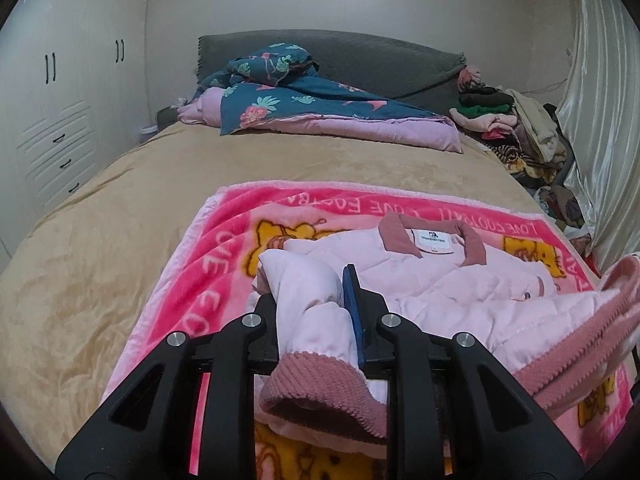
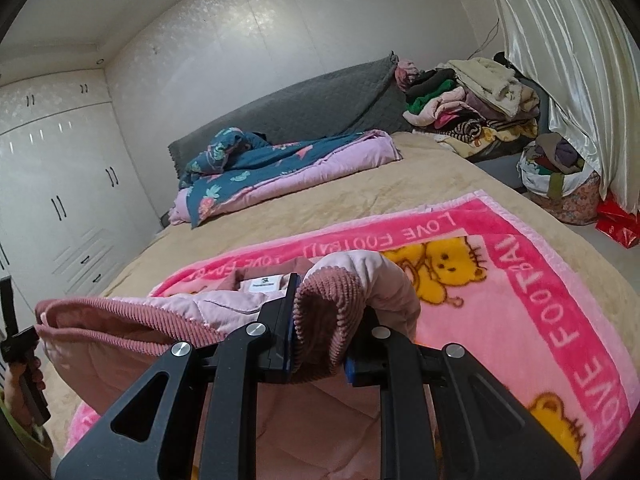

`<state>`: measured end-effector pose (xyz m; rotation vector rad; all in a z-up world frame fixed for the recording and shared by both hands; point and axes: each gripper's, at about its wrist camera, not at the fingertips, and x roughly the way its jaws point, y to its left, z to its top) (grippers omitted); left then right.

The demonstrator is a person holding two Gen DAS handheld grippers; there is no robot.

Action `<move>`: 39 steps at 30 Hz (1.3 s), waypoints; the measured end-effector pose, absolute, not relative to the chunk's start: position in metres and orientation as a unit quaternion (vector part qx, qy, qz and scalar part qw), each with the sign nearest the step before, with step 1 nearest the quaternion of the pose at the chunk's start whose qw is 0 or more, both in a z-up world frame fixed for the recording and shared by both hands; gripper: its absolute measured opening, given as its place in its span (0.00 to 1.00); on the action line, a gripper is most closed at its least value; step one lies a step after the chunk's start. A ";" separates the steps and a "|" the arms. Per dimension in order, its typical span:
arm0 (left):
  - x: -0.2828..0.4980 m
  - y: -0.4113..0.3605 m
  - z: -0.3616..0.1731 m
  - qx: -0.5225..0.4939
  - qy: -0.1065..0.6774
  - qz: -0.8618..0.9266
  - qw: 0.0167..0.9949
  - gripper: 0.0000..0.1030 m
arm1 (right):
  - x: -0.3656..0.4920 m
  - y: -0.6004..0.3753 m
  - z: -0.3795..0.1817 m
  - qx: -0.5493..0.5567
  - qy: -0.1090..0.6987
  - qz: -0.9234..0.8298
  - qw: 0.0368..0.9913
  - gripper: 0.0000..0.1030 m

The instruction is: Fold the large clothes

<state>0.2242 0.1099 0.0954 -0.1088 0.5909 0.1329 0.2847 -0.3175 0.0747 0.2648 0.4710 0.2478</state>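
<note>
**Both sleeves lifted, jacket fold only begun**

The pink quilted jacket (image 1: 460, 280) lies face up on the pink cartoon blanket (image 1: 224, 248), which is spread over the tan bed (image 1: 120, 200); its collar (image 1: 436, 244) points toward the headboard (image 1: 360, 64) and its body is still spread flat, so the main fold has not been made. The left gripper (image 1: 316, 304) has its jaws pinching the left sleeve (image 1: 304, 292) just above the ribbed cuff (image 1: 320, 388), the cuff hanging back toward the camera; the right gripper (image 2: 328, 320) has its jaws pressed on the right sleeve (image 2: 380, 280) at its corduroy cuff (image 2: 328, 312), which stands raised off the blanket. Beside the right gripper the jacket's corduroy-trimmed edge (image 2: 120, 308) is lifted and curled over, showing the lining; whether this is the hem or the front edge cannot be told. Judged from this, the task is in its early part: the sleeves are gathered but not yet laid across the chest; bringing them in, folding the body and smoothing it remain. A heap of other clothes (image 2: 468, 104) sits by the far corner of the bed, near the curtain (image 2: 560, 60); some look folded, but whether any still wait their turn cannot be told.
</note>
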 end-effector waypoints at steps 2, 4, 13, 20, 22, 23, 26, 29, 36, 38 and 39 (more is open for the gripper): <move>0.225 0.111 0.095 -0.060 0.286 0.065 0.954 0.20 | 0.294 -0.317 0.070 0.130 0.239 0.114 0.955 0.16; 0.224 0.112 0.094 -0.070 0.279 0.058 0.956 0.30 | 0.302 -0.317 0.067 0.129 0.243 0.108 0.955 0.16; 0.220 0.108 0.102 -0.109 0.248 0.048 0.961 0.62 | 0.334 -0.319 0.052 0.152 0.267 0.089 0.947 0.16; 0.206 0.103 0.100 -0.114 0.210 0.070 0.968 0.74 | 0.357 -0.313 0.046 0.158 0.287 0.082 0.941 0.16; 0.202 0.103 0.102 -0.107 0.197 0.073 0.972 0.76 | 0.362 -0.309 0.045 0.156 0.291 0.081 0.940 0.16; 0.201 0.103 0.103 -0.101 0.195 0.073 0.973 0.77 | 0.364 -0.306 0.044 0.154 0.292 0.081 0.940 0.16; 0.199 0.104 0.101 -0.087 0.192 0.079 0.974 0.79 | 0.370 -0.301 0.041 0.149 0.297 0.076 0.940 0.16; 0.202 0.109 0.091 -0.084 0.202 0.083 0.972 0.85 | 0.379 -0.300 0.037 0.148 0.305 0.067 0.938 0.16; 0.224 0.125 0.040 -0.076 0.280 0.087 0.953 0.88 | 0.401 -0.307 0.022 0.175 0.330 0.052 0.926 0.19; 0.228 0.128 0.027 -0.074 0.297 0.092 0.948 0.88 | 0.403 -0.309 0.019 0.189 0.336 0.060 0.921 0.22; 0.230 0.130 0.021 -0.072 0.304 0.094 0.945 0.88 | 0.403 -0.311 0.019 0.199 0.337 0.068 0.918 0.26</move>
